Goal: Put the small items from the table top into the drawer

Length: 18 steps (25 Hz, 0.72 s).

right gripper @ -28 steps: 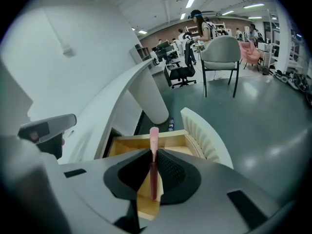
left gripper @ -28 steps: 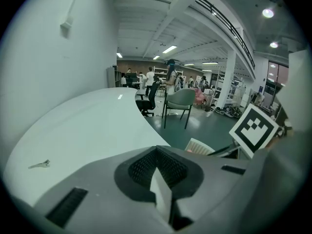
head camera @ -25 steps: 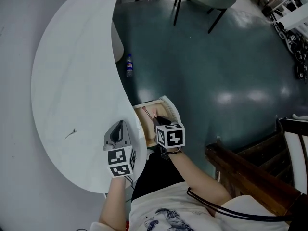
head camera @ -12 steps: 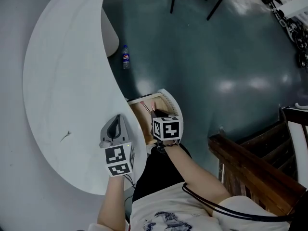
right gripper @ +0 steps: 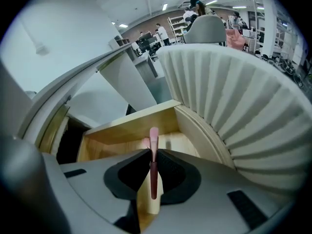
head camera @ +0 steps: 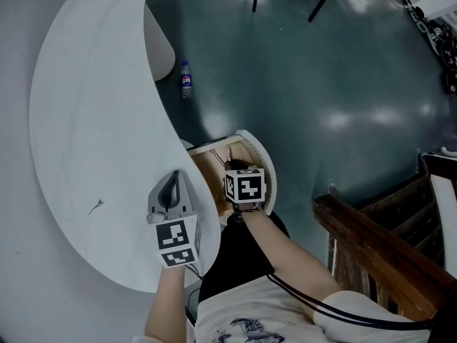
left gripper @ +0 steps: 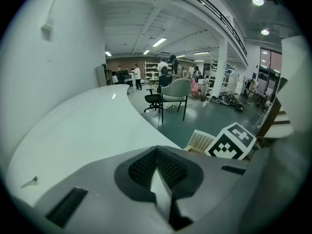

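My right gripper (right gripper: 152,152) is shut on a thin pink stick (right gripper: 154,167), whose tip pokes out past the jaws over the open wooden drawer (right gripper: 127,127). Something else pink lies on the drawer floor just behind it. In the head view the right gripper (head camera: 240,171) hangs low in the drawer (head camera: 207,164), under its marker cube. The left gripper (head camera: 171,186) hovers over the white table (head camera: 86,120) near its front edge, shut and holding nothing. From the left gripper view, its jaws (left gripper: 157,172) meet. A small dark item (head camera: 95,206) lies on the table to the left.
The drawer's ribbed white curved front (right gripper: 229,96) stands right of my right gripper. A plastic bottle (head camera: 186,79) lies on the green floor beyond the table. Dark wooden furniture (head camera: 378,241) sits at the right. A chair (left gripper: 174,92) stands farther off.
My right gripper has sunk lower into the drawer with the pink stick still held. The left gripper has dipped slightly over the table edge.
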Tool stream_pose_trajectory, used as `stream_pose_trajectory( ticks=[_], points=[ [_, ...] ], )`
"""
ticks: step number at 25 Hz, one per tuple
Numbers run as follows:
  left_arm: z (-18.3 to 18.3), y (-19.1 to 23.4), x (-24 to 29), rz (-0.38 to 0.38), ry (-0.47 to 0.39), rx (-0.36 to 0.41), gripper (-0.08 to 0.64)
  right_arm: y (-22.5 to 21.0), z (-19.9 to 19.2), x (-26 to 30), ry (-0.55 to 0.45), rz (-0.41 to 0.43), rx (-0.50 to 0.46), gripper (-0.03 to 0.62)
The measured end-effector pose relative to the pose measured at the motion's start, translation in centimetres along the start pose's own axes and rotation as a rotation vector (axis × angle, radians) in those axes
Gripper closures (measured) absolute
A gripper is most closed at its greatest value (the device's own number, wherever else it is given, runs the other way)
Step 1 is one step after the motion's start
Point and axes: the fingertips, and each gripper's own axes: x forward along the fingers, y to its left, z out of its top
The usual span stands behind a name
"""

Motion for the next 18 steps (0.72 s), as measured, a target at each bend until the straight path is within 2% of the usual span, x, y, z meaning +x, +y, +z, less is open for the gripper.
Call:
stream_pose_trajectory(
  ticks=[18],
  points=[
    [-0.3,-0.4,0.4,0.016,0.028,0.05,0.525,-2.1,-1.1,4.7,0.049,-0.038,0.0,0.528]
  ],
)
